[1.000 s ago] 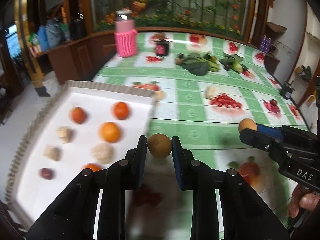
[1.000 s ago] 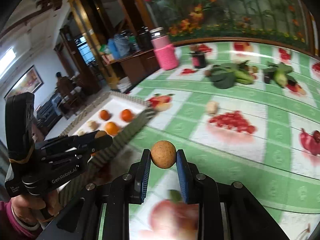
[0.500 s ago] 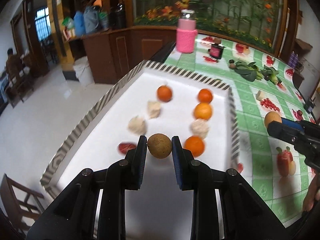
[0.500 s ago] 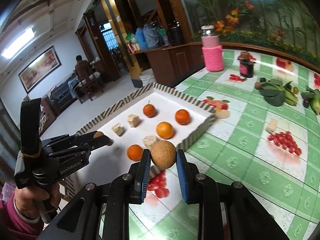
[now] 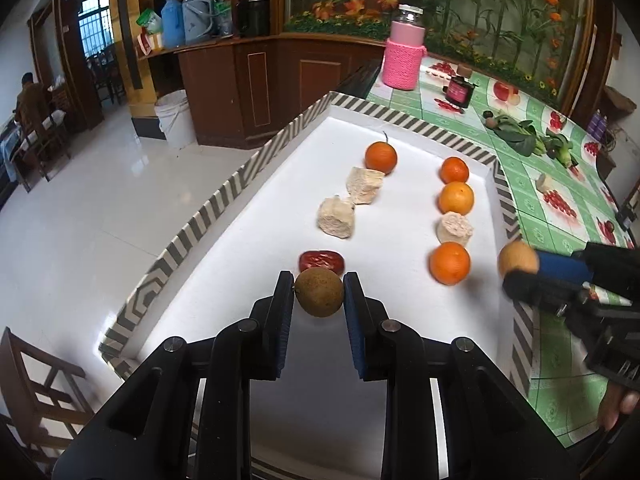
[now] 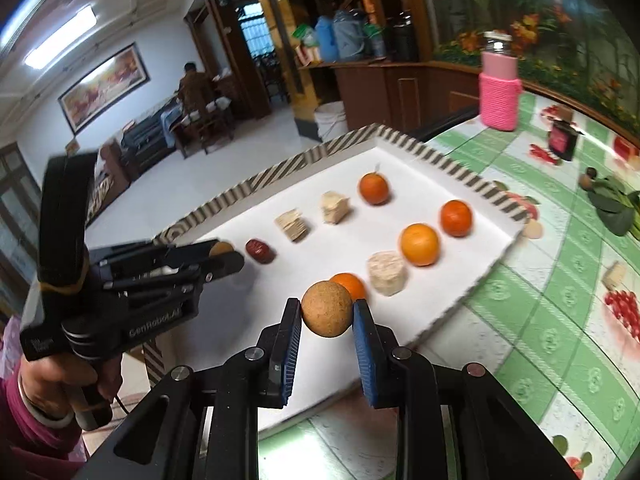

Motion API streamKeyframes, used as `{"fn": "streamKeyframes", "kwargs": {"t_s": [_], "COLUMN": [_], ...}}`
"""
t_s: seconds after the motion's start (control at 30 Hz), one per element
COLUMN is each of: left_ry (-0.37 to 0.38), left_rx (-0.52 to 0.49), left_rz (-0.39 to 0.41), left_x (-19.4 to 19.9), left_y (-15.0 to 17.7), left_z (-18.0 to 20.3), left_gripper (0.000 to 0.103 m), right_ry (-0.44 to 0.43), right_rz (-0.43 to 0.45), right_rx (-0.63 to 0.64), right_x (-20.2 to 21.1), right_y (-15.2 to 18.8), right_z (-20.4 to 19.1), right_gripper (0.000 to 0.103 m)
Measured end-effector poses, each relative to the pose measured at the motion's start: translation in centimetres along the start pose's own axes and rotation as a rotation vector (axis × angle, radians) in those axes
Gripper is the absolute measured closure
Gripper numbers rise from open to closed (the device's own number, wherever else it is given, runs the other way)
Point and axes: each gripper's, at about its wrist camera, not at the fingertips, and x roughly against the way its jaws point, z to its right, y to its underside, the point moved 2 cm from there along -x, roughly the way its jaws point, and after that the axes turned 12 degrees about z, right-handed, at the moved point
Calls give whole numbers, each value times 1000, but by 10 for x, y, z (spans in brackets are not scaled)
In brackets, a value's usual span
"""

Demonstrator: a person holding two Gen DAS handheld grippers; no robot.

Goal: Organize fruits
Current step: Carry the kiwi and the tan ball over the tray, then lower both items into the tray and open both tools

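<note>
A white tray (image 5: 248, 168) with a striped rim holds two rows of fruit: oranges (image 5: 381, 157), pale chunks (image 5: 336, 216) and a red date (image 5: 321, 261). My left gripper (image 5: 319, 298) is shut on a brown longan (image 5: 319, 291) just above the tray, behind the date. My right gripper (image 6: 327, 316) is shut on a tan longan (image 6: 327, 308) over the tray's near edge, in front of the nearest orange (image 6: 350, 285). Each gripper shows in the other's view, the right one (image 5: 520, 268) and the left one (image 6: 224, 258).
The green fruit-print tablecloth (image 5: 560, 216) lies right of the tray. On it stand a pink-sleeved jar (image 5: 404, 56), a dark small jar (image 5: 458, 90), leafy greens (image 5: 516, 136) and a pale chunk (image 5: 541, 182). The floor drops off left of the tray.
Both grippers moved in over the tray with their longans. The left came down close behind the red date, the right came nearer the right-hand row.
</note>
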Motion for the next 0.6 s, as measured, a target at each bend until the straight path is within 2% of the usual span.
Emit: {"fn": "streamKeyframes", "kwargs": {"t_s": [0.23, 0.33, 0.6], "left_ry": [-11, -12, -35], "left_rx": [-6, -3, -13], "left_rz": [-6, -33, -50], "left_x": [-7, -13, -21], "left_y": [-2, 2, 5], "left_z": [-3, -6, -9], "left_gripper": [79, 79, 79], "right_ry": [0, 20, 38], "right_rz": [-80, -120, -143], "right_rx": [55, 79, 137], "right_x": [-26, -38, -53], "right_y": [7, 12, 11], "right_z": [-13, -15, -23], "right_gripper": [78, 78, 78]}}
